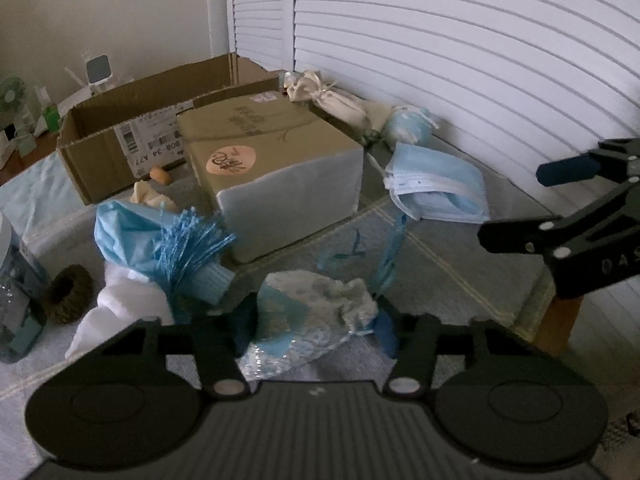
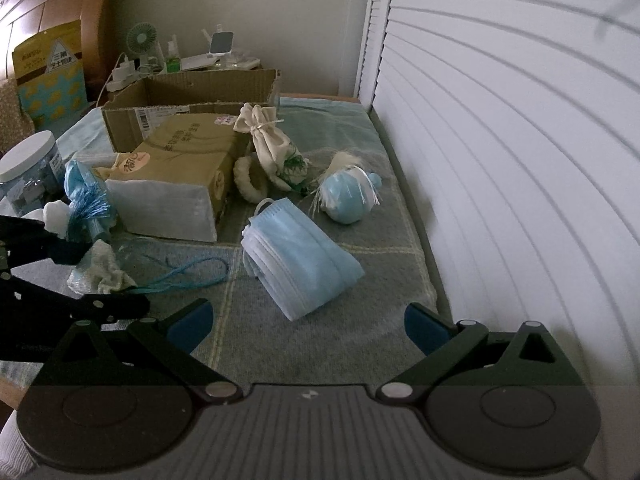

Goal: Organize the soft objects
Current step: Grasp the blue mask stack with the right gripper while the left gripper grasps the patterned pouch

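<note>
My left gripper (image 1: 314, 320) is shut on a pale lacy pouch (image 1: 316, 308) with a blue drawstring (image 2: 188, 274); the pouch also shows in the right wrist view (image 2: 100, 266). My right gripper (image 2: 308, 324) is open and empty, just in front of a stack of blue face masks (image 2: 296, 256), which also shows in the left wrist view (image 1: 436, 184). A cream drawstring bag (image 2: 274, 146), a white fluffy ring (image 2: 250, 180) and a blue round plush (image 2: 346, 196) lie beyond the masks. A blue tasselled bundle (image 1: 172, 240) and white cloth (image 1: 120, 308) lie at left.
A tan tissue box (image 1: 276, 160) stands mid-table in front of an open cardboard box (image 1: 132, 136). A brown scrunchie (image 1: 68, 292) and a clear jar (image 2: 28, 176) are at left. White louvred doors (image 2: 520, 160) run along the right edge. Small items clutter the far shelf.
</note>
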`<state>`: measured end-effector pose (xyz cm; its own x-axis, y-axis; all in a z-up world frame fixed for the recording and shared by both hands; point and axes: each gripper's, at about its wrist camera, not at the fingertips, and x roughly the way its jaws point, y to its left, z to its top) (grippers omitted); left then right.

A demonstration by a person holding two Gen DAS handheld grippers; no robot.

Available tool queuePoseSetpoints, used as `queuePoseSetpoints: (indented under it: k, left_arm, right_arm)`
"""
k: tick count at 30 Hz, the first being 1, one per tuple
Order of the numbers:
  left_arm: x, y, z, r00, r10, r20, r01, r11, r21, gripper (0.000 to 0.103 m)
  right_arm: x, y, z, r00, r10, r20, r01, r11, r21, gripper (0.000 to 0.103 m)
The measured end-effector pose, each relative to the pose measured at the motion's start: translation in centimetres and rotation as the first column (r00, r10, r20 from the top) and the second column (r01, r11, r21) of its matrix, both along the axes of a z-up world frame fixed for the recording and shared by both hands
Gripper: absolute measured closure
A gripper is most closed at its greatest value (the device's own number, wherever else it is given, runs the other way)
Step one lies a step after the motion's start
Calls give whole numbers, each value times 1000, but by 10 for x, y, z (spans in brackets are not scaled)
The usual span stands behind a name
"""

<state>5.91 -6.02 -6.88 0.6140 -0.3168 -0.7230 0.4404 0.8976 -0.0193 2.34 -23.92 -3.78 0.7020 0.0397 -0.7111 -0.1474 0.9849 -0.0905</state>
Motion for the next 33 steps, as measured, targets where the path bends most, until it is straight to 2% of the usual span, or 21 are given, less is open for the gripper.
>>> queuePoseSetpoints:
  k: [11,19,24,33]
  left_arm:
    - [-11,10,12,1000,-20,-11,20,1000,1,53]
    - [-13,14,16,999,-38,-22,38,999,-11,53]
    - [-14,15,18,999,-49,-20,49,999,-9,53]
    - [-15,15,21,998,-58,-14,58,998,2,54]
  right_arm:
    - [9,5,-5,999,23,32,-22,1000,-20,0]
    - [40,9,-21,999,40,21,-40,999,-11,2]
    - [54,10,-27,999,41,-1,-41,999,1,13]
    - [52,12,-26,999,39,-19,-39,999,-22,35]
